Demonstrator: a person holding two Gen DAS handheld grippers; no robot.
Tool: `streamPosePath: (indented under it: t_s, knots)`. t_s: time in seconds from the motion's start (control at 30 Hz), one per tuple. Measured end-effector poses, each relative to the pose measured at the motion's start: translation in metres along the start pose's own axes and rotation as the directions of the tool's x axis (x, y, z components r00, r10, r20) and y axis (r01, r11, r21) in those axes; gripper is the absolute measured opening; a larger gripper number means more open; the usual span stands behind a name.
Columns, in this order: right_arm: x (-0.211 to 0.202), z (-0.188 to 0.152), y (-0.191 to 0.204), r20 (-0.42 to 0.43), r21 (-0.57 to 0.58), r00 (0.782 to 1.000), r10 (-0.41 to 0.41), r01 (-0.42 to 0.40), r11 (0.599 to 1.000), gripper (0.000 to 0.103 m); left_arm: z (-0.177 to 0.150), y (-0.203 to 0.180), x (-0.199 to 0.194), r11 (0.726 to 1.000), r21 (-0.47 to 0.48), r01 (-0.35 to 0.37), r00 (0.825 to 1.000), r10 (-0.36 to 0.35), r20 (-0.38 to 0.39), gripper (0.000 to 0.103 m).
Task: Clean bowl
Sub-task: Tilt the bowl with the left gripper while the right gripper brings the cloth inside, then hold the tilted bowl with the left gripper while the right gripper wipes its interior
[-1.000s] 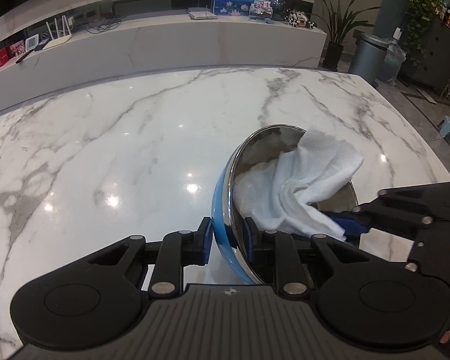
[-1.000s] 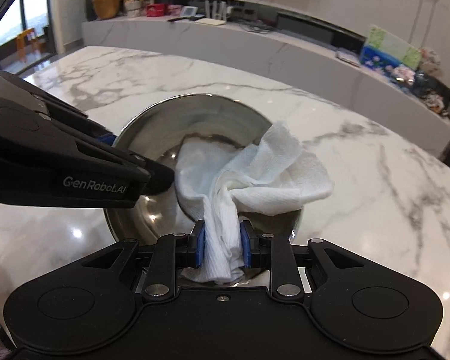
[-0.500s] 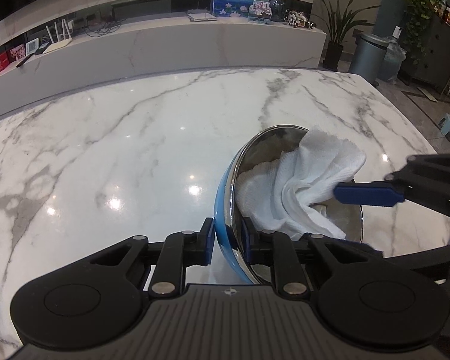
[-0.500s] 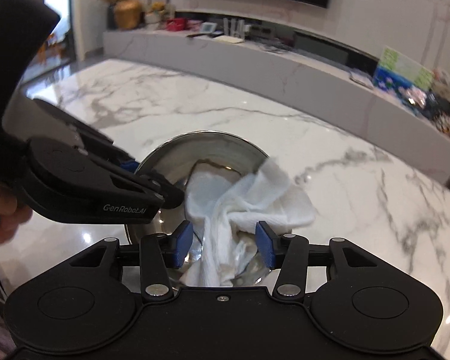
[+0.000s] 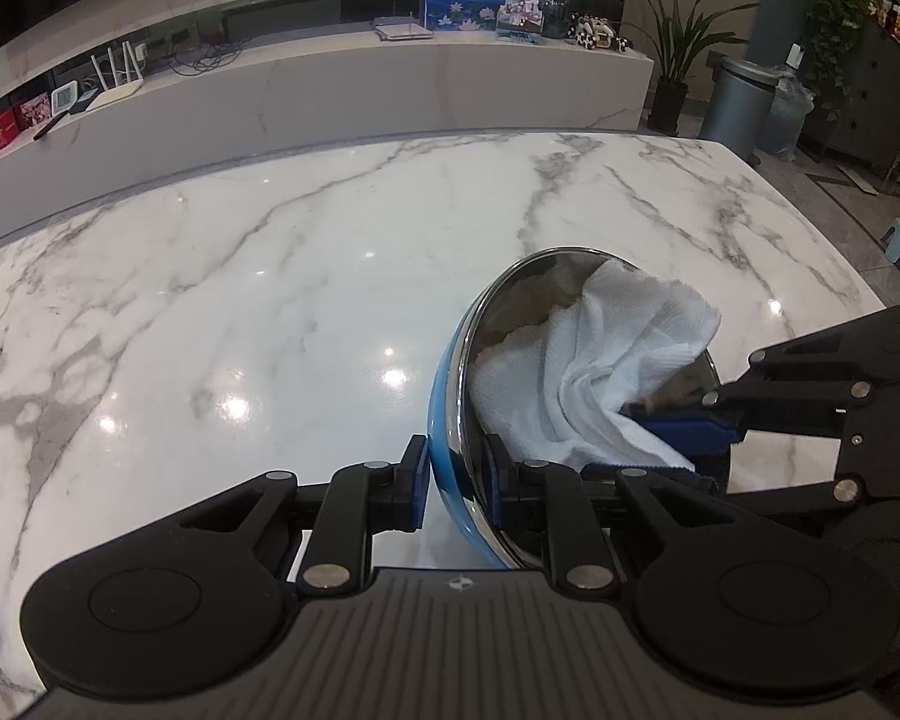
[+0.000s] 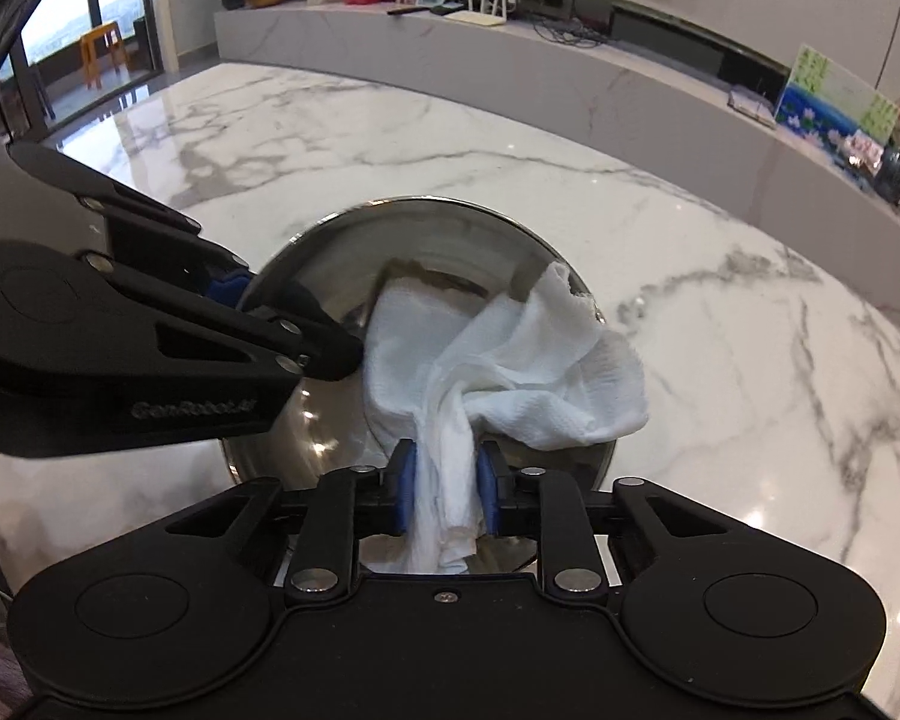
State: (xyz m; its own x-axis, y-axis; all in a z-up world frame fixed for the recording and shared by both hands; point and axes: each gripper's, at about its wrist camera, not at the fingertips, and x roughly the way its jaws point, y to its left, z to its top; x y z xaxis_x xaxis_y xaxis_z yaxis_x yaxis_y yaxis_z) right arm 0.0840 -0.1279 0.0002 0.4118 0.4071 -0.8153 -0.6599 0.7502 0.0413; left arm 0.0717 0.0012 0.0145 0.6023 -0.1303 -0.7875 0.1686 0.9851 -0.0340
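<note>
A bowl (image 5: 443, 420), blue outside and steel inside (image 6: 438, 234), is tipped on its side on the marble table (image 5: 240, 300). My left gripper (image 5: 456, 480) is shut on its near rim, one finger outside and one inside. A crumpled white cloth (image 5: 600, 360) lies in the bowl and spills over the rim. My right gripper (image 6: 444, 480) is shut on a bunched fold of the cloth (image 6: 510, 372) at the bowl's mouth. It enters the left wrist view from the right (image 5: 660, 438). In the right wrist view the left gripper (image 6: 282, 315) reaches the rim from the left.
A long marble console (image 5: 330, 84) with a router, pictures and small items runs behind the table. A potted plant (image 5: 678, 42) and a grey bin (image 5: 738, 96) stand on the floor at the right, past the table's right edge (image 5: 822, 228).
Half a second ago the right gripper stood open and drawn back from the cloth; now it has closed on the cloth again. The left gripper and the bowl have hardly moved.
</note>
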Motion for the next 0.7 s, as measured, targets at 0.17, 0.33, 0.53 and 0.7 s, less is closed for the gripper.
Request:
streamPosePath:
  t_s: [0.17, 0.33, 0.53, 0.7]
  knots:
    - [0.000, 0.001, -0.003, -0.023, 0.029, 0.997, 0.069, -0.068, 0.997, 0.018, 0.002, 0.000, 0.000, 1.000, 0.025, -0.006, 1.000, 0.006, 0.002, 0.013]
    - [0.001, 0.001, -0.004, -0.042, 0.020, 0.999, 0.031, -0.030, 0.999, 0.017, 0.002, 0.002, 0.001, 0.998, 0.051, -0.020, 1.000, 0.019, 0.001, 0.013]
    - [0.000, -0.001, -0.002, -0.044, 0.008, 0.998, -0.036, 0.037, 0.999, 0.017, -0.001, -0.012, 0.000, 0.997, 0.070, -0.034, 0.999, 0.034, 0.002, 0.014]
    - [0.000, -0.002, -0.001, -0.045, -0.002, 0.995, -0.093, 0.093, 0.996, 0.017, -0.003, -0.009, 0.001, 0.999, 0.031, -0.027, 1.000, 0.027, -0.003, 0.015]
